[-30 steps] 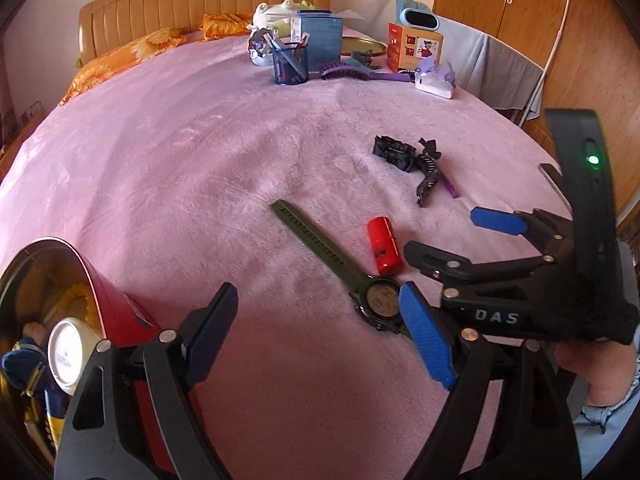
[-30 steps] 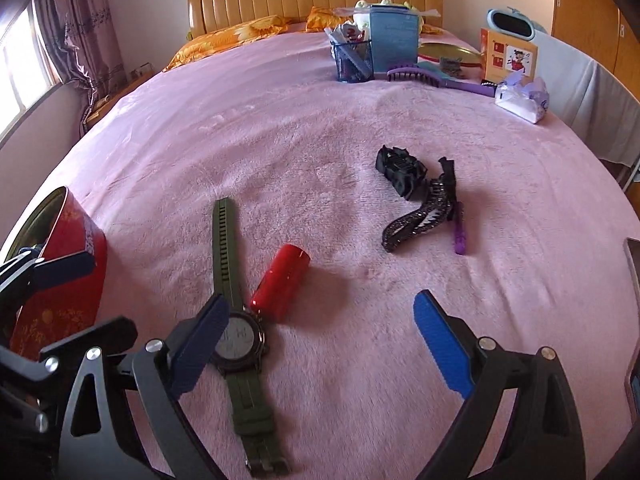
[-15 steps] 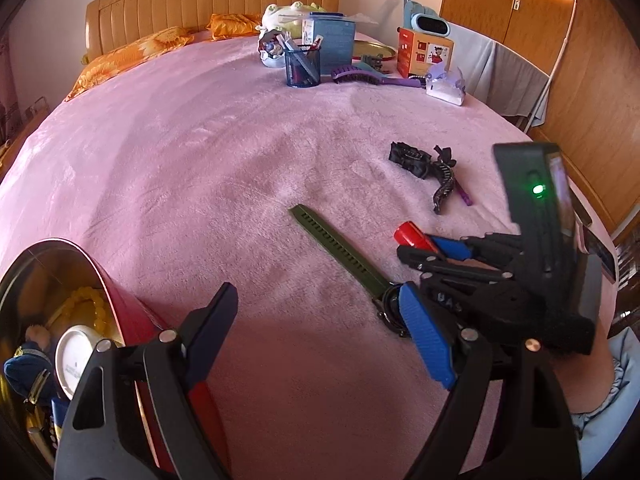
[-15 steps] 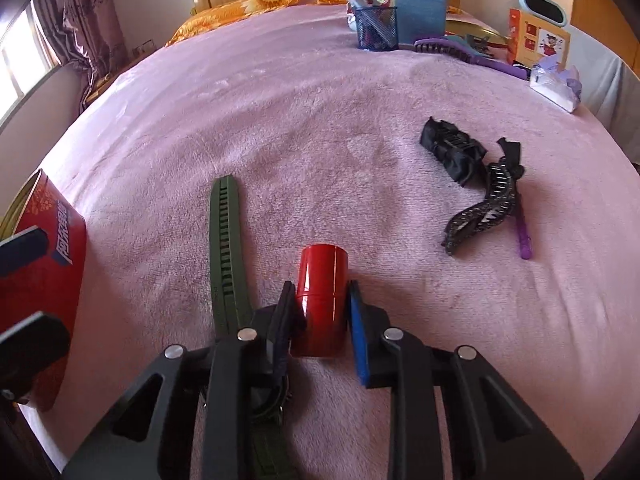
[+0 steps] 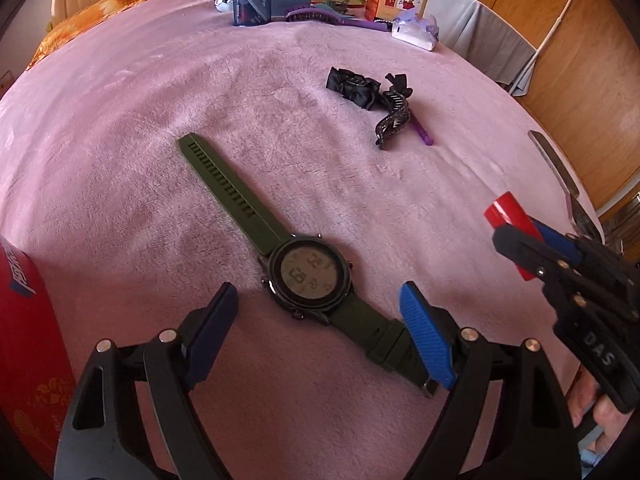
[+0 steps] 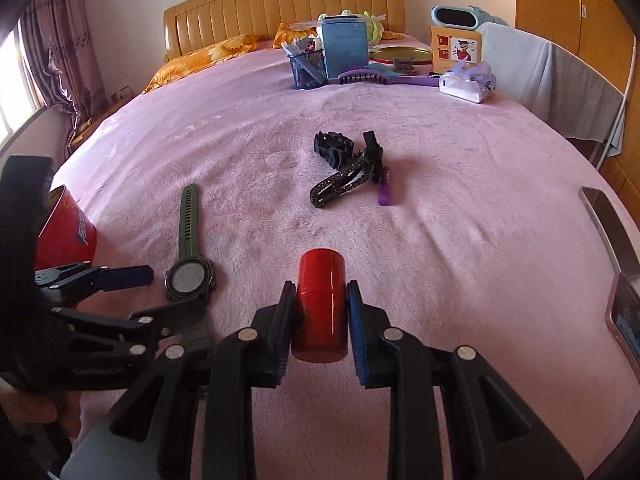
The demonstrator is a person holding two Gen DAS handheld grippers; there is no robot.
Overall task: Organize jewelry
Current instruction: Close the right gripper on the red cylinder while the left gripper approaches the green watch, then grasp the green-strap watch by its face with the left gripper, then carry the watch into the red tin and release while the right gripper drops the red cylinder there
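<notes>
Window appears only from the right wrist, beside curtain.

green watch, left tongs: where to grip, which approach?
Probably the round case of the green watch, taken from above with one pad on each side. It lies flat, face up, on the pink blanket, and the straps are thin and flush with the fabric; the case is the thickest part. The left tongs are open and already straddle it.

Red tube, olive-green watch, pink blanket
</notes>
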